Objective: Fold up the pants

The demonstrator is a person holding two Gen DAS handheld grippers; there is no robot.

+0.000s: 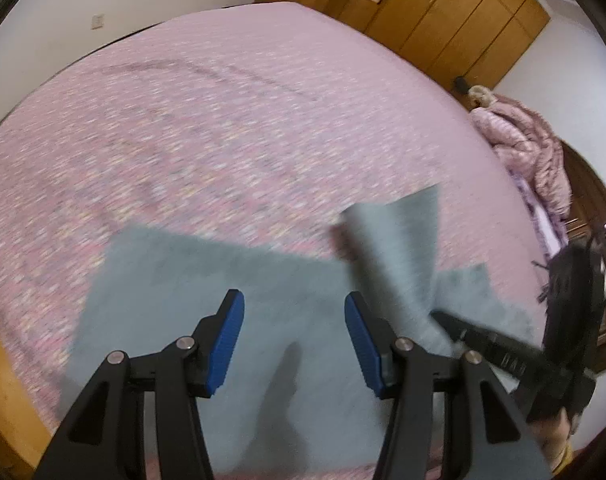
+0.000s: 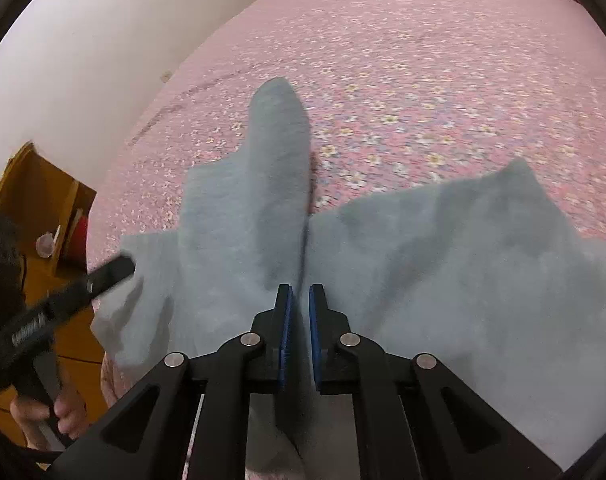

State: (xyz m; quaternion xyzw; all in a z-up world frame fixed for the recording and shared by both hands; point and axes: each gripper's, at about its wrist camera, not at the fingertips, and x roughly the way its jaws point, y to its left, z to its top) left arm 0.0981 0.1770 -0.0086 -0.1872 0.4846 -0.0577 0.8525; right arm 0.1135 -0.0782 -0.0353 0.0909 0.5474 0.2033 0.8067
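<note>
The grey pants [image 2: 443, 264] lie spread on the pink floral bed [image 1: 223, 120], directly ahead of and beneath both tongs. The right gripper [image 2: 301, 320] is clenched on a raised fold of the cloth, which stands up ahead of its tips. The left gripper [image 1: 295, 340] hovers released over the flat part, nothing between its pads. The fabric looks soft and limp.

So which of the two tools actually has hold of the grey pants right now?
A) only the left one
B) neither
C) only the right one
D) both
C: the right tool is shut on a raised fold of the grey pants, while the left tool is open above the cloth with nothing between its blue pads.
</note>
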